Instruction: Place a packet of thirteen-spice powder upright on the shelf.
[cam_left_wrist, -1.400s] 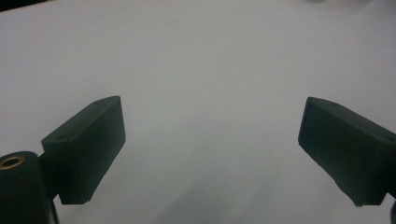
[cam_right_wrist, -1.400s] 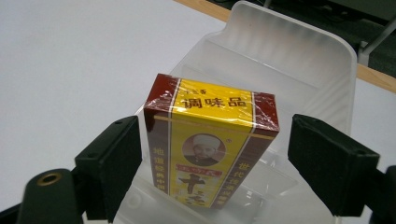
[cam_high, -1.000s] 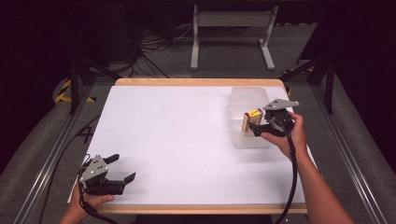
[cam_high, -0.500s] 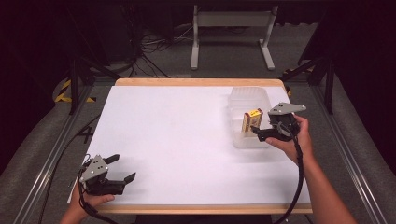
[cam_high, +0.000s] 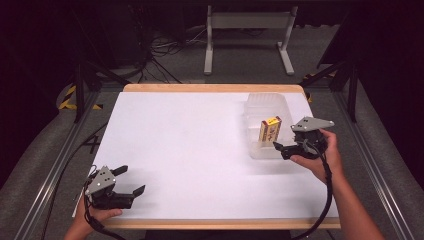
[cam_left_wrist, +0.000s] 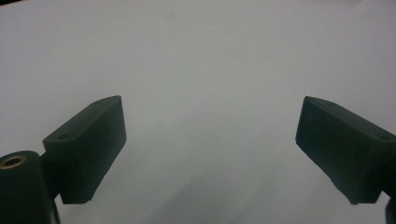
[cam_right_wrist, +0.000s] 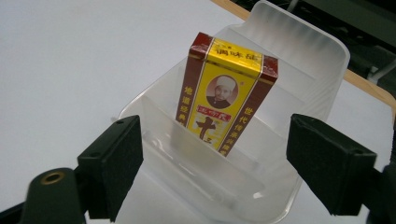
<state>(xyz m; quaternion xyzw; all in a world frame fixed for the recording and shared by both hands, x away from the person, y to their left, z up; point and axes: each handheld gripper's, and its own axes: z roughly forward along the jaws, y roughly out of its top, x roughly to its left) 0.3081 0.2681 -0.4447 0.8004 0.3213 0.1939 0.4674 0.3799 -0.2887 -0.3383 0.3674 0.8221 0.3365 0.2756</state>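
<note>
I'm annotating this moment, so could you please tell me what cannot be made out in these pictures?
- Small box: its foot, blurred behind the clear tray's wall, right gripper view.
- Its print: too small in the high view.
- Right gripper: body covered by the hand, high view.

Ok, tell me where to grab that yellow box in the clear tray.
Grip the box by its two narrow maroon sides, near the top, coming from the right gripper's side. It stands upright, leaning slightly, and only its upper half clears the clear tray wall; the open jaws already straddle it.
</note>
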